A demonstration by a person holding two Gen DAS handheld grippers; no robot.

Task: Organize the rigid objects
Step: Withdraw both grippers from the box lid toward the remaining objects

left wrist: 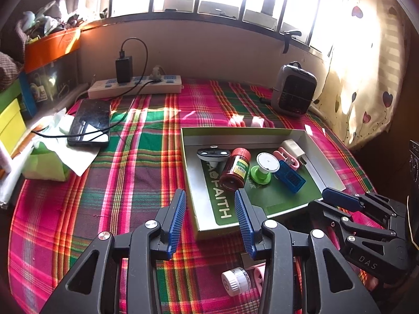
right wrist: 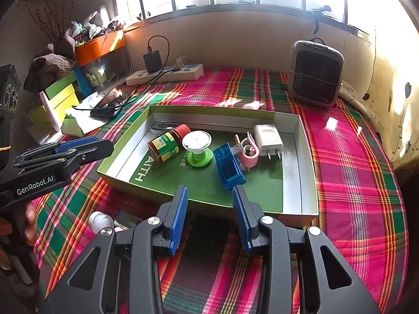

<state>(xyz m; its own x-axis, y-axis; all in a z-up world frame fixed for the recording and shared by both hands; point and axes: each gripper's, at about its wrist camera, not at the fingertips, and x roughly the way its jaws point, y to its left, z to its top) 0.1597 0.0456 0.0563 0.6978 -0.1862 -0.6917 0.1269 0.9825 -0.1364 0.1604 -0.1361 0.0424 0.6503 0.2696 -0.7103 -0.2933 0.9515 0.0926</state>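
Observation:
A shallow green-and-white box (left wrist: 191, 167) (right wrist: 303, 162) lies on the plaid cloth. In it are a red jar (left wrist: 235, 168) (right wrist: 169, 142), a green-and-white spool (left wrist: 263, 168) (right wrist: 197, 146), a blue USB tester (left wrist: 289, 176) (right wrist: 228, 166), a pink clip (left wrist: 284, 157) (right wrist: 248, 151), a white charger (left wrist: 293, 150) (right wrist: 267, 138) and a black-and-white gadget (left wrist: 212, 155) (right wrist: 160, 128). My left gripper (left wrist: 210, 218) is open and empty over the box's near left corner. My right gripper (right wrist: 209, 213) is open and empty at the box's near edge. A small white bottle (left wrist: 235, 280) (right wrist: 100, 220) lies on the cloth outside the box.
A phone (left wrist: 90, 123) on a cable, a tissue pack (left wrist: 47, 162) and a power strip (left wrist: 134, 86) sit at the far left. A small heater (left wrist: 294, 90) (right wrist: 315, 74) stands at the far right. Stacked boxes (left wrist: 49, 52) line the left wall.

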